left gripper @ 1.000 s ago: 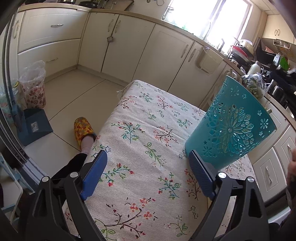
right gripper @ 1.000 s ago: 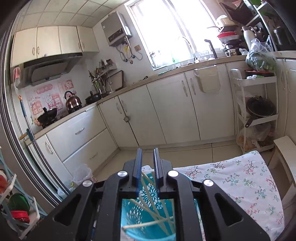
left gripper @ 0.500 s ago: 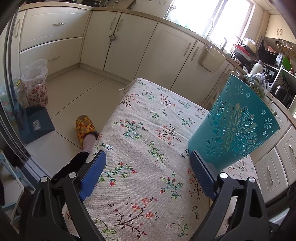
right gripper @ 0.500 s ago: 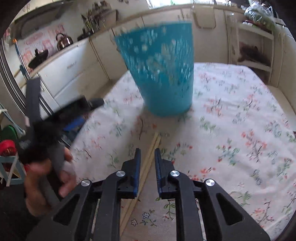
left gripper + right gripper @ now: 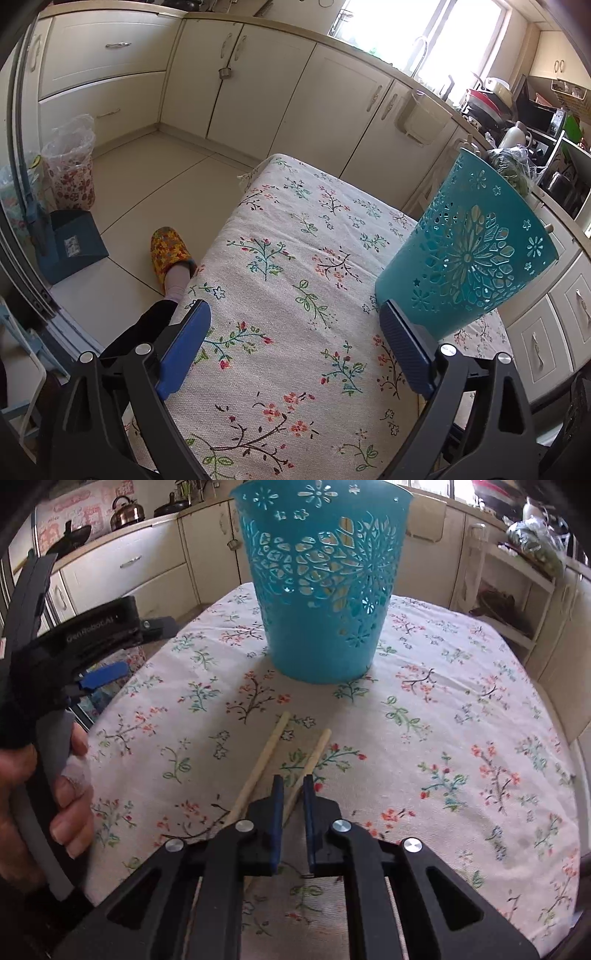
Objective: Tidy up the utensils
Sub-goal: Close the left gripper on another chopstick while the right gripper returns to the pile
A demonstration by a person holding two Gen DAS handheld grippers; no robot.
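1. Where the task's things lie, two wooden chopsticks (image 5: 258, 764) rest flat on the flowered tablecloth (image 5: 461, 738), side by side and slightly splayed, their far ends pointing toward the basket. The right-hand chopstick (image 5: 314, 755) runs into the narrow gap of the right gripper (image 5: 293, 786); the left-hand one passes just outside its left finger.
2. The right gripper is lowered over the cloth with its blue pads nearly together. Whether they already pinch the chopstick or merely straddle it cannot be told from this view. The low, lengthwise approach probably suits a thin stick lying flat.
3. The teal basket (image 5: 319, 587), a perforated plastic bin, stands upright on the cloth beyond the chopsticks, apart from them. Pale sticks seem to show through its cut-outs, so it appears to serve as the utensil holder.
4. The left gripper (image 5: 295, 347) hangs above the near table edge, jaws spread wide and holding nothing; the basket (image 5: 469, 258) stands just beyond its right finger, perhaps so that it can steady the bin.
5. Outward lie cream kitchen cabinets (image 5: 258, 81), a kettle (image 5: 123, 513) on the counter, and a slippered foot (image 5: 170, 254) on the tiled floor.
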